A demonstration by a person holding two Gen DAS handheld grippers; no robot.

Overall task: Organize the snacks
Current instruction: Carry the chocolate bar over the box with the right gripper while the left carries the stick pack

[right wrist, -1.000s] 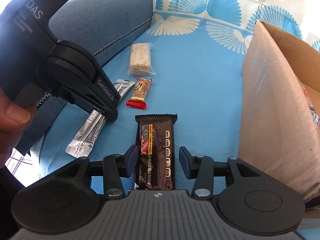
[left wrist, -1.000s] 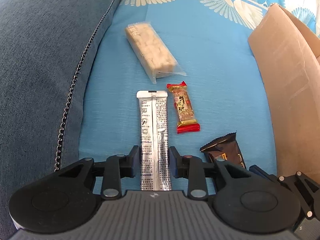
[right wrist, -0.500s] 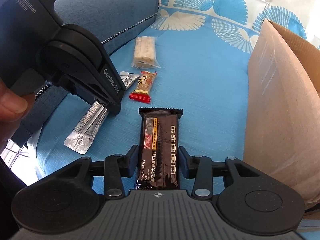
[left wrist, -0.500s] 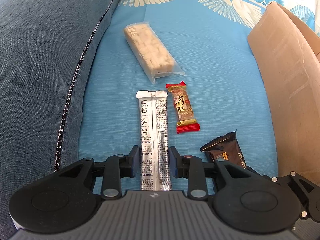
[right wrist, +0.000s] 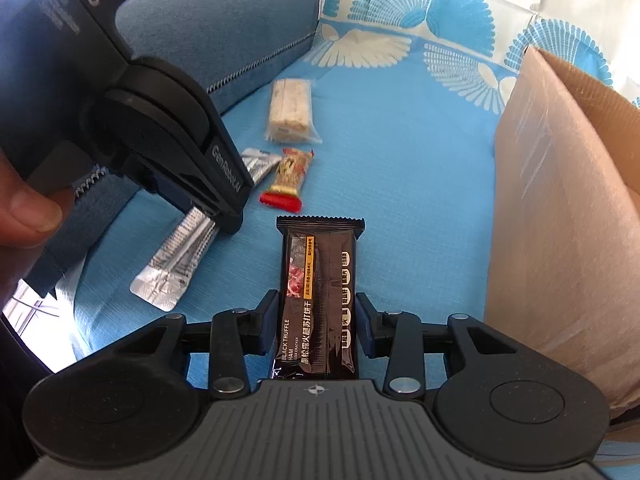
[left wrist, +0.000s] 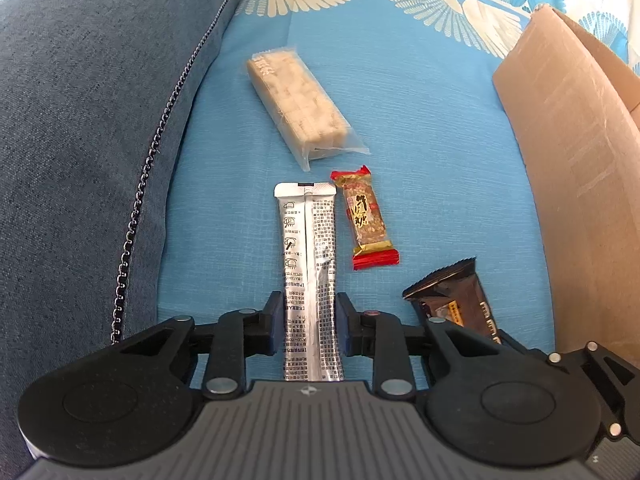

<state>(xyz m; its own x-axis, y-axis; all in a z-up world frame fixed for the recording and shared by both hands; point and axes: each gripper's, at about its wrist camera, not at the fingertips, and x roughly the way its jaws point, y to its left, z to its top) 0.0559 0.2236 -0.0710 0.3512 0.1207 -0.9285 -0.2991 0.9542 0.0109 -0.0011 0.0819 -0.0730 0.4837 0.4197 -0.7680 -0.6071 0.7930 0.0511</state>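
Observation:
My left gripper (left wrist: pixel 308 312) is shut on a long silver sachet (left wrist: pixel 308 248) that lies on the blue sofa cover; in the right wrist view the sachet (right wrist: pixel 176 268) runs under that gripper. My right gripper (right wrist: pixel 318 316) is shut on a dark brown cracker pack (right wrist: pixel 320 276), lifted slightly; it also shows in the left wrist view (left wrist: pixel 452 300). A red-ended nut bar (left wrist: pixel 366 220) lies right of the sachet, and a pale nougat bar (left wrist: pixel 300 104) lies beyond them. A cardboard box (left wrist: pixel 576 168) stands to the right.
A dark blue cushion (left wrist: pixel 80 140) with a chain-like zip edge borders the cover on the left. The box's side wall (right wrist: pixel 560 220) stands close to the right of my right gripper. A hand (right wrist: pixel 24 208) holds the left gripper's handle.
The right gripper's jaws have closed in onto the cracker pack, and it has risen and moved forward a little. The left gripper has stayed on the sachet.

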